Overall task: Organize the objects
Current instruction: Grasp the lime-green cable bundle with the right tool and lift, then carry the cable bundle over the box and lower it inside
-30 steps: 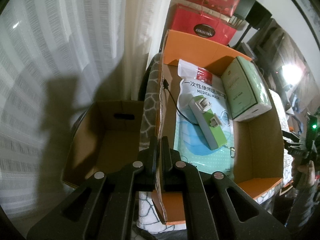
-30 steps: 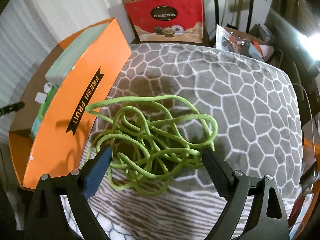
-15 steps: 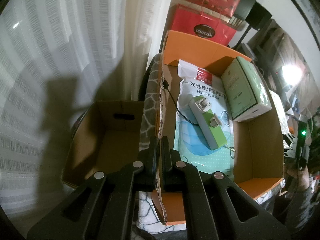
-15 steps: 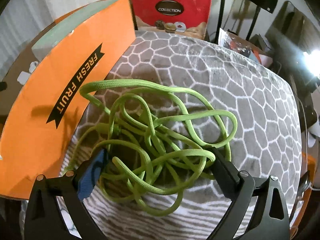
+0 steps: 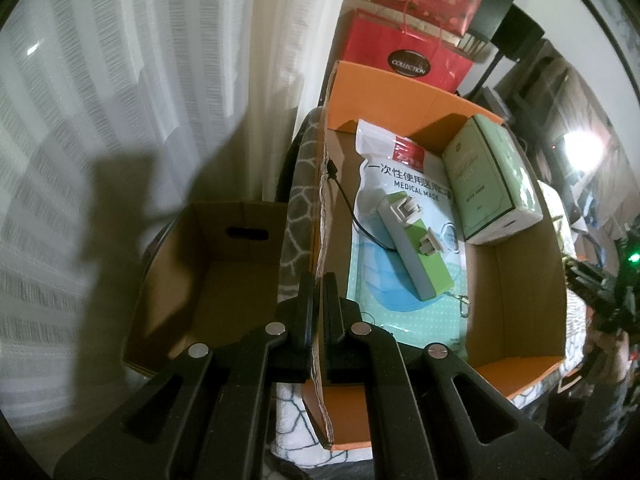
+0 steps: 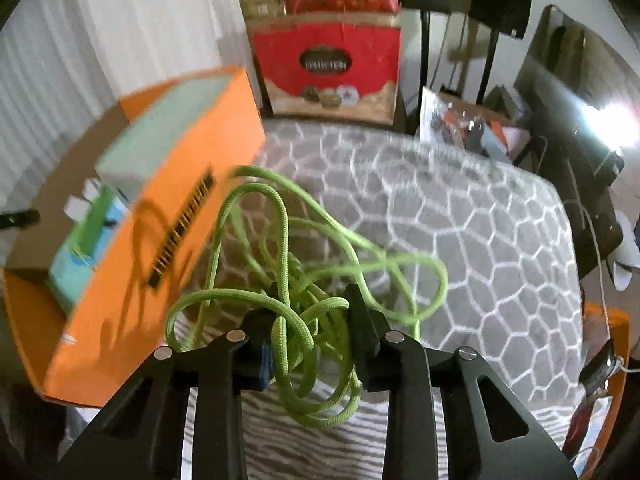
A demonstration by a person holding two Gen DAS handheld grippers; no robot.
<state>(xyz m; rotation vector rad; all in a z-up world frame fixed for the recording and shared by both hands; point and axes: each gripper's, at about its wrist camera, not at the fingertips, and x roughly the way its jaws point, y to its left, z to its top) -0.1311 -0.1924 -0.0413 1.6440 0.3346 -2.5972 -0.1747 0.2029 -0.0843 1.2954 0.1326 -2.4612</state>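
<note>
Both my grippers busy | right gripper jaws closing, green cord bunched between, earlier spread on blanket | left gripper pinching orange box wall

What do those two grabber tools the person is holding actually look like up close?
Both are matte black plastic tongs. The left gripper has two flat fingers on angular arms with cut-out slots and round silver rivets. The right gripper looks the same, plus a blue pad inside one finger.

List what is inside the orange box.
In the orange box: a medical mask pack lying flat, a green-and-grey gadget on top of it, a pale green carton and a black cable. Anything under the pack is hidden.
</note>
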